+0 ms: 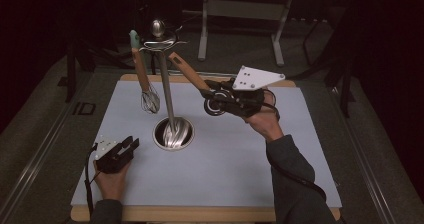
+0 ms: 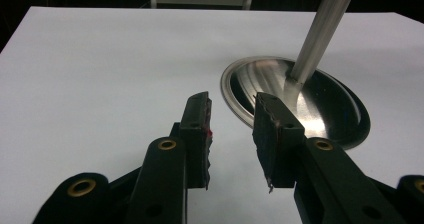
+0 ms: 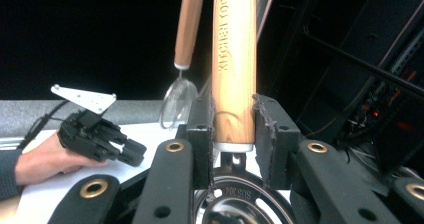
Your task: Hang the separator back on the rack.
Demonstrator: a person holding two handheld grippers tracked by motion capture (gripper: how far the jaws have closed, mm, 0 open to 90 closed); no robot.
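One wooden-handled utensil (image 3: 233,59) was clamped in the right gripper (image 1: 216,98), its top near the rack's hook ring (image 1: 159,43). Slow raising was advised, sparing the hung whisk (image 1: 149,100). The left gripper (image 1: 127,145) rested open-jawed on the table (image 1: 240,169).

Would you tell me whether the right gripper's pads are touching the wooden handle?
Touching: in the right gripper view, both pads of the right gripper press against the wooden handle.

The left hand-held gripper (image 1: 131,144) rests low with jaws apart, while the right hand-held gripper (image 1: 209,95) is raised, jaws clamped.
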